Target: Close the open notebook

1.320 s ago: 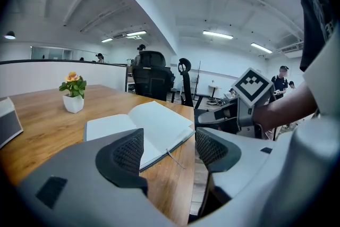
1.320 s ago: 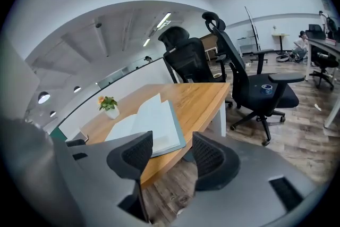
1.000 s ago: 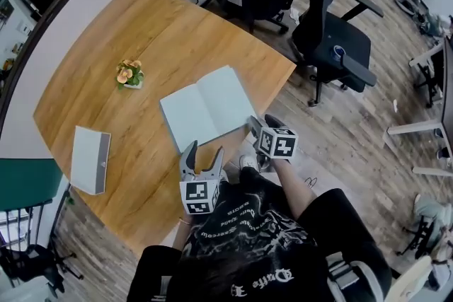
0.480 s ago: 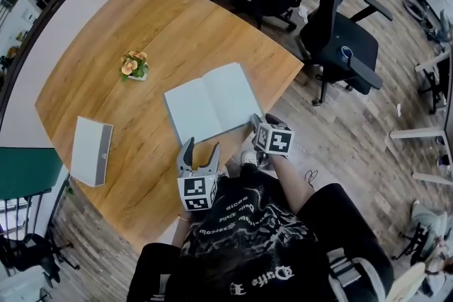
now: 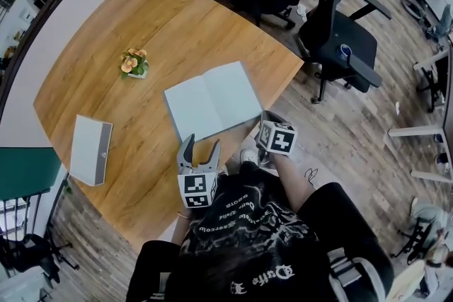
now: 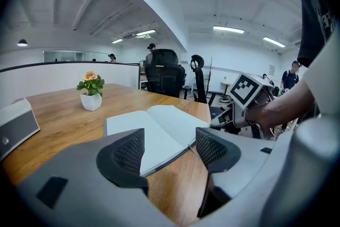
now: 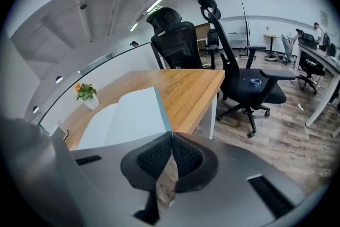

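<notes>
Vs 1 s ago: R gripper [image 5: 265, 119] had its jaws apart beside the notebook [image 5: 212, 101]. Now they're together, pinched on the edge of the notebook's right-hand cover at its near corner. In the right gripper view the grey-blue cover edge runs straight into the line where the two pads meet. L gripper [image 5: 202, 149] is about where it was, jaws wide apart w/ nothing between the pads; it hovers over bare wood just short of the notebook's near edge. Notebook is open as before, same spot. The head view has shifted a bit, so everything sits slightly differently in frame.

Writing: none readable. Black-and-white square markers on both grippers' cubes. White print on the person's black shirt [image 5: 248, 237] is reversed and not legible. Small mark on the white box [image 5: 88, 148] is too small to read.

Notebook: lies spread open on the wooden table [image 5: 163, 18], near the table's near edge and toward its right corner, in front of the person. Two pale, blank pages w/ a centre crease, thin grey-blue cover showing at the edges. In the right gripper view the right-hand page looks tilted up off the wood. A potted flower [image 5: 132, 64] stands well apart to the left, w/ the white box further left.
</notes>
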{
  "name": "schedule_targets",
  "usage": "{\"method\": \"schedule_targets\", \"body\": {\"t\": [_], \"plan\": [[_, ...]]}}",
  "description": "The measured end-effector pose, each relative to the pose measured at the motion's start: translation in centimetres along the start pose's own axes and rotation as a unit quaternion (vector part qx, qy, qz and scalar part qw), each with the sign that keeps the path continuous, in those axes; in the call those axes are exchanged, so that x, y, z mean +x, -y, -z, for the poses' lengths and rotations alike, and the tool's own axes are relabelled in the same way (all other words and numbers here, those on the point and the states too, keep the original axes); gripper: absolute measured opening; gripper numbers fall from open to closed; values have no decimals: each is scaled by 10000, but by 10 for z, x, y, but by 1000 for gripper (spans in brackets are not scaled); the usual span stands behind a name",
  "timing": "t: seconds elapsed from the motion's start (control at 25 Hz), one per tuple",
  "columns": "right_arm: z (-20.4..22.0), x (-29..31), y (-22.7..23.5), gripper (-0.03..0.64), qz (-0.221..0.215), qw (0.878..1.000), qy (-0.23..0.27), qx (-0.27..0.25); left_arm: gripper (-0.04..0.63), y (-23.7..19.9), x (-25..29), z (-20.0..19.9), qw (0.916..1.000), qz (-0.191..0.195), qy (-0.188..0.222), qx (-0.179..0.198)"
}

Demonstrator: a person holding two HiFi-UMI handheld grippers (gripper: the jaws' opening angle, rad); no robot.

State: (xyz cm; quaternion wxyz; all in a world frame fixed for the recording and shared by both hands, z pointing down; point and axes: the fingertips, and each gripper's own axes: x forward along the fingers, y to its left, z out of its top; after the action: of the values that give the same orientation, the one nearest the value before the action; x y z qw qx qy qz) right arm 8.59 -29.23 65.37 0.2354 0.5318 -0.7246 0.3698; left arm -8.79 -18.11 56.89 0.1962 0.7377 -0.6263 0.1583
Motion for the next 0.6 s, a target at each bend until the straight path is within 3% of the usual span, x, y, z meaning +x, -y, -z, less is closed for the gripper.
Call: {"method": "schedule_targets", "body": {"t": [0.6], "plan": [[-23,-27,-18,9,-501,9958,648,417,313,-5,-7,4,9999,-142,-6,-45]]}}
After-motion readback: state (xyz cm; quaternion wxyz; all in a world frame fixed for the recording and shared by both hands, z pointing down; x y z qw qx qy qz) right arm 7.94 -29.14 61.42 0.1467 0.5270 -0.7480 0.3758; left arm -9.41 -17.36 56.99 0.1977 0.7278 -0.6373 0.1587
